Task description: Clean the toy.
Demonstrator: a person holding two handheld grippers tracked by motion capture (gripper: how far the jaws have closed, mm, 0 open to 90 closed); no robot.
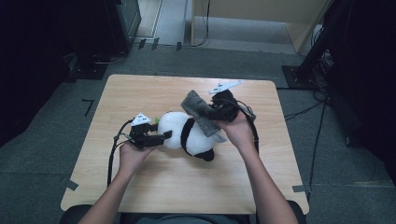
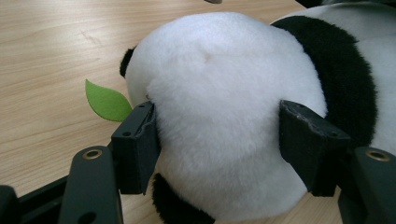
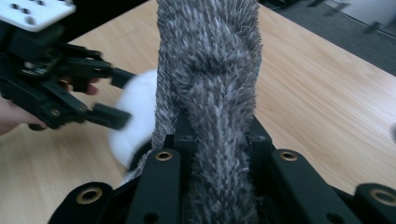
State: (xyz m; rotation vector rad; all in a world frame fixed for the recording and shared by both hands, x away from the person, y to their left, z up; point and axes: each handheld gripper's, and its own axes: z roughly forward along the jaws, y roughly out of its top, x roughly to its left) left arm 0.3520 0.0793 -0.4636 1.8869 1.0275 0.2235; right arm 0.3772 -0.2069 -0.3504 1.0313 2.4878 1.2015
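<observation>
A black-and-white plush panda (image 1: 194, 137) lies on the wooden table (image 1: 140, 93), its white head (image 2: 224, 93) toward the left. My left gripper (image 1: 166, 135) has its pads (image 2: 137, 144) pressed into the fur on both sides of that head. A green felt leaf (image 2: 106, 101) pokes out beside the head. My right gripper (image 1: 212, 113) hovers over the panda's body, shut on a fuzzy grey scarf (image 1: 198, 109) that runs up between its jaws (image 3: 210, 56). Beyond the scarf, the right gripper view also shows the left gripper (image 3: 116, 98) at the head.
Bare tabletop surrounds the panda on all sides (image 3: 317, 93). Around the table is grey carpet (image 1: 327, 140), with cables and dark equipment stands at the back and at the right. Both forearms come in from the near edge.
</observation>
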